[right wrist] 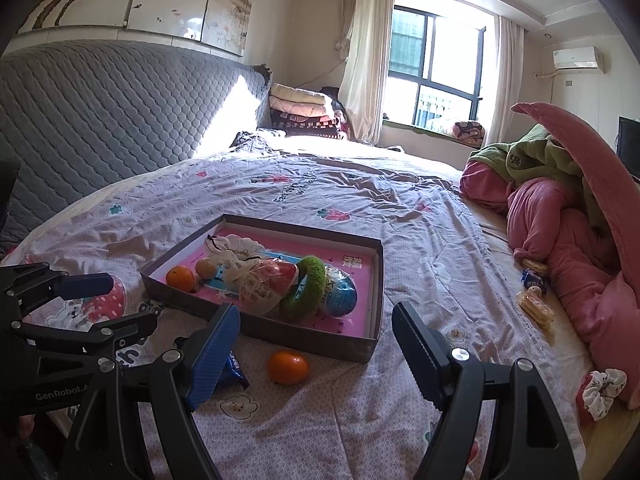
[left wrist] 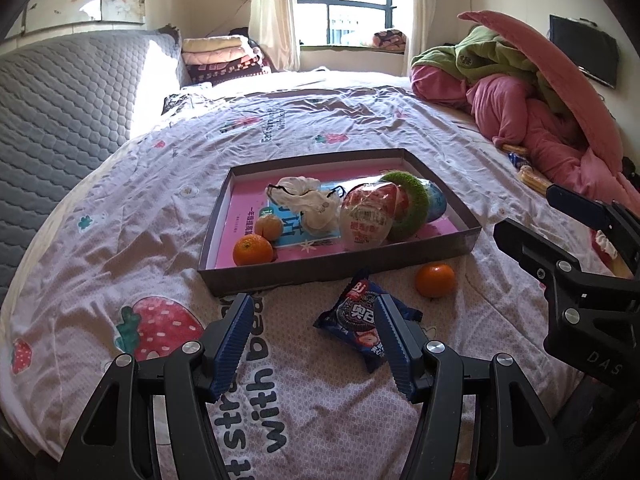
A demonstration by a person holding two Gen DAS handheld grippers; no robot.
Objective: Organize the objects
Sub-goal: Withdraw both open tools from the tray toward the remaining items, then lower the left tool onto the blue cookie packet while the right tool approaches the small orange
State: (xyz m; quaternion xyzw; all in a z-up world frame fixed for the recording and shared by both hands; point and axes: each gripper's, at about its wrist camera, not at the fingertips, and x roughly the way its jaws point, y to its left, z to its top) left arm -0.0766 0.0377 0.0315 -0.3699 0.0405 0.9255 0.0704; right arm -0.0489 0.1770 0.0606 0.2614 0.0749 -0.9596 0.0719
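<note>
Blue-padded fingers of the left gripper (left wrist: pixel 316 344) stand wide apart and empty above the bed sheet (left wrist: pixel 120 216), the right-hand pad overlapping the view of a dark blue biscuit packet (left wrist: pixel 356 324) that lies flat on the sheet just in front of the tray. Right gripper (right wrist: pixel 316 352): fingers likewise spread wide, nothing between them but sheet and a loose orange (right wrist: pixel 288 367) lying just outside the tray's near wall. Shallow grey box tray (left wrist: pixel 336 266), pink-lined, resting on the sheet mid-bed; contents: two oranges (left wrist: pixel 253 250) at its near left corner, one behind the other; a white drawstring pouch (left wrist: pixel 308 200) behind them; a bagged red-and-white item (left wrist: pixel 366 216) at centre; a green fuzzy ring (left wrist: pixel 412 204) leaning against it; a blue ball-like thing (left wrist: pixel 438 202) at the far right. Off to the right, by a heap of pink and green bedding (right wrist: pixel 560 216): stacked biscuits (right wrist: pixel 534 306), a small blue packet (right wrist: pixel 535 279) and a floral scrunchie (right wrist: pixel 602 392). Grey quilted headboard (right wrist: pixel 100 112) at left.
</note>
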